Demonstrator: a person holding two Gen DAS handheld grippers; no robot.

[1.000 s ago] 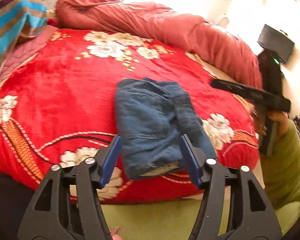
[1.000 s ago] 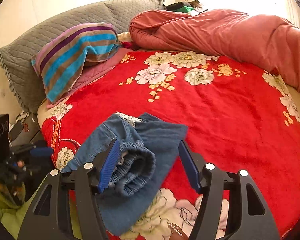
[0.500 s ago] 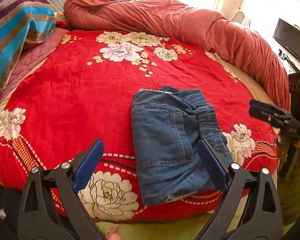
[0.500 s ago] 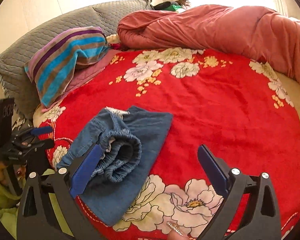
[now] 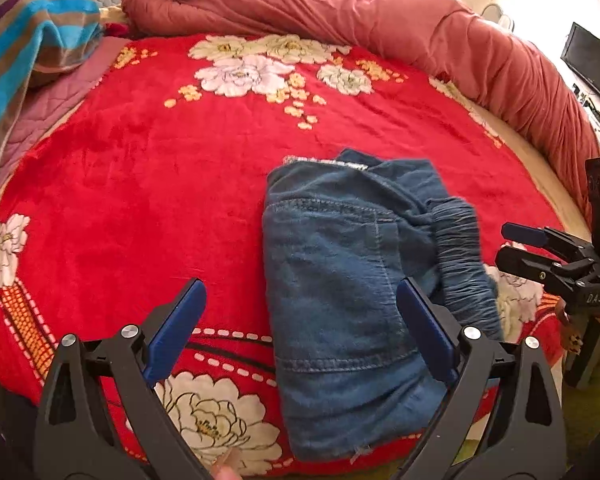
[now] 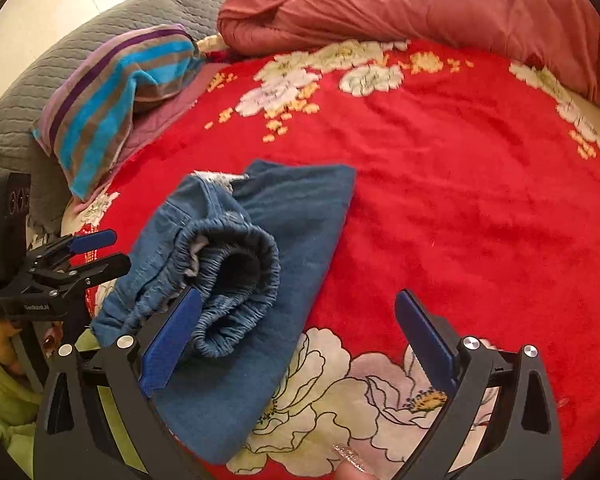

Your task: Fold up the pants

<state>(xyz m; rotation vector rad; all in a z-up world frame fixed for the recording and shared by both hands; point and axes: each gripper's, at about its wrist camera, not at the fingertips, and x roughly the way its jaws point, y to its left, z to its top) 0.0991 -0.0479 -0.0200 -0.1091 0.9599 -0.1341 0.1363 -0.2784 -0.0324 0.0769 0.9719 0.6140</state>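
At lower centre, the folded pants (image 5: 340, 280) lie on the red blanket (image 5: 140, 184), both the left claw (image 5: 300, 332) and right claw (image 6: 300, 336) wide open, gripping nothing.

My left tongs (image 5: 300, 332): hanging wide apart over the bed, gripping nothing.
Pants (image 5: 356, 292): lying folded on the red flowered blanket (image 5: 140, 184), partly showing between my blue pads.
My right tongs (image 5: 540, 250): hovering beside the waistband end.
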